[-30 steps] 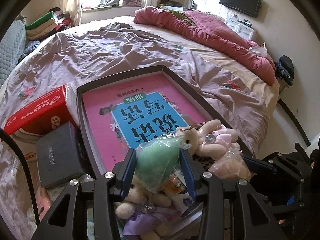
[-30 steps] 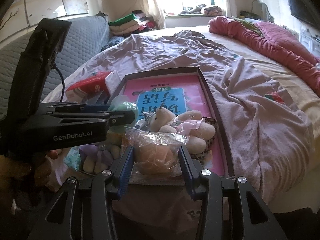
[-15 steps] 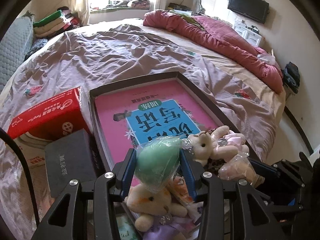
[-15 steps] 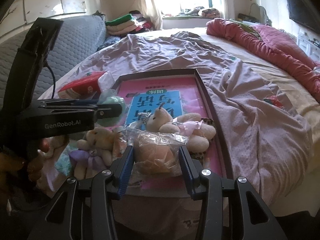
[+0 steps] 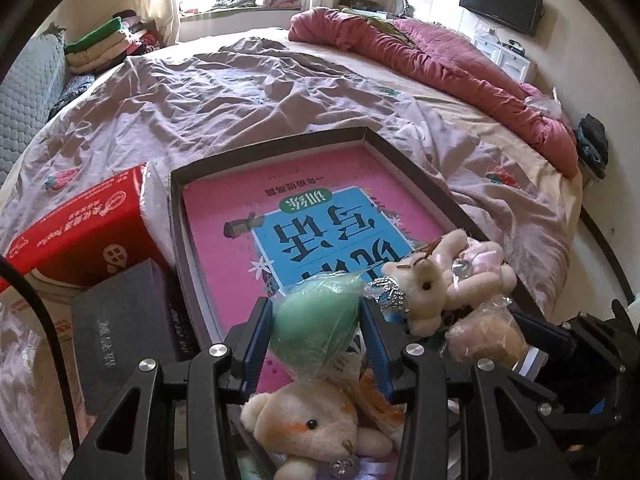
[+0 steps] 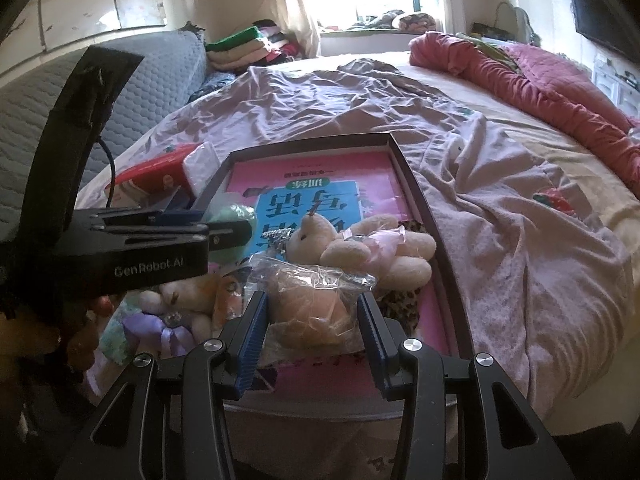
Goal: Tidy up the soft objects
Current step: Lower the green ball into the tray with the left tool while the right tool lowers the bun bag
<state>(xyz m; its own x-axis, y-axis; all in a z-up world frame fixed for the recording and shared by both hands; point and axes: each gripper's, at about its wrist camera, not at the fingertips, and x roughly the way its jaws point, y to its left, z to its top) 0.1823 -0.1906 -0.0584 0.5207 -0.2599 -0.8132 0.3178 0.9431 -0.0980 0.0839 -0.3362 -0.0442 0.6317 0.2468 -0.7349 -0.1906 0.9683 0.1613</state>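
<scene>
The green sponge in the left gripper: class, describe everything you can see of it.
The green sponge is a smooth, pale mint, egg-shaped foam piece sealed in a clear crinkled plastic bag. It is pinched between the blue ribbed pads of the left gripper, narrow end pointing away, held above the pink book in the tray. A cream plush bunny lies just below it.

Crinkly clear plastic wraps the matt green sponge (image 5: 316, 328); the plush bear (image 5: 436, 284) is fuzzy; the pink book (image 5: 312, 216) cover is glossy; the bedsheet (image 5: 248, 92) is creased cloth.
</scene>
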